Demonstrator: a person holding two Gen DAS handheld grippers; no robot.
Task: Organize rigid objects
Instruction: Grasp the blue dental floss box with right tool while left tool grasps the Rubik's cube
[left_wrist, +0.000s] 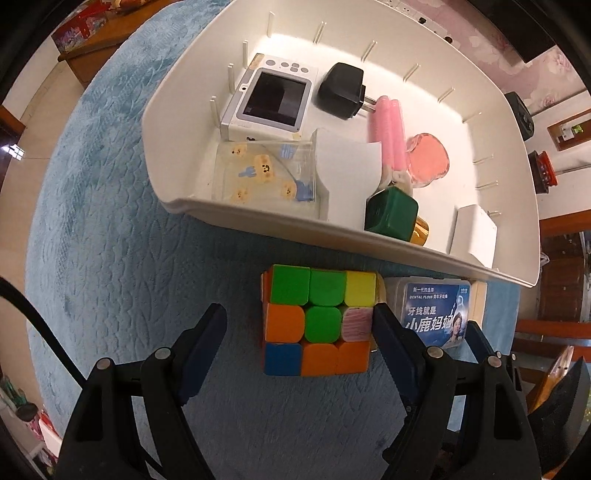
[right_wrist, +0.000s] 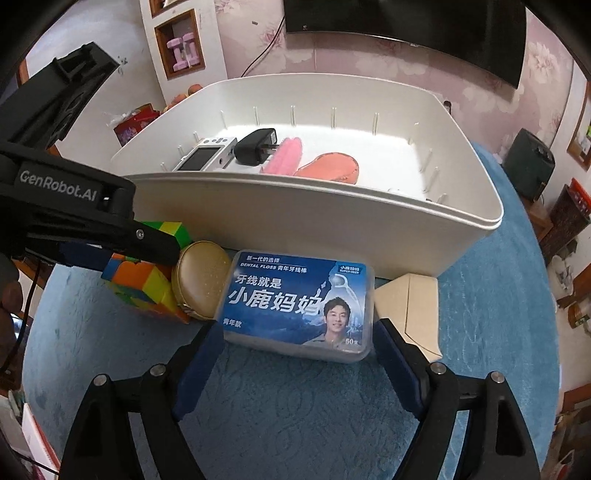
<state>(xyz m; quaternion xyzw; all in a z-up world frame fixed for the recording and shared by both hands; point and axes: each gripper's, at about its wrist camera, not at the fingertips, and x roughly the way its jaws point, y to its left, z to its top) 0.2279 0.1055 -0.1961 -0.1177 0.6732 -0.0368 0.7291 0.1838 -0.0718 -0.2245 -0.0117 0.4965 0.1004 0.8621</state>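
Note:
A colourful puzzle cube (left_wrist: 317, 319) sits on the blue cloth in front of the white bin (left_wrist: 258, 218). My left gripper (left_wrist: 299, 325) is open around it, the right finger touching its side, the left finger apart. In the right wrist view the cube (right_wrist: 144, 284) is at left under the left gripper's body. A blue dental floss box (right_wrist: 299, 301) lies in front of the bin (right_wrist: 314, 218). My right gripper (right_wrist: 297, 345) is open, its fingers either side of the box's near end. The box also shows in the left wrist view (left_wrist: 432, 310).
A round tan case (right_wrist: 201, 278) lies between cube and floss box. A beige box (right_wrist: 410, 306) lies right of the floss box. The bin holds a small camera (left_wrist: 273, 99), black plug (left_wrist: 341, 90), pink items (left_wrist: 389, 125), a clear case (left_wrist: 266, 171), a green bottle (left_wrist: 391, 214).

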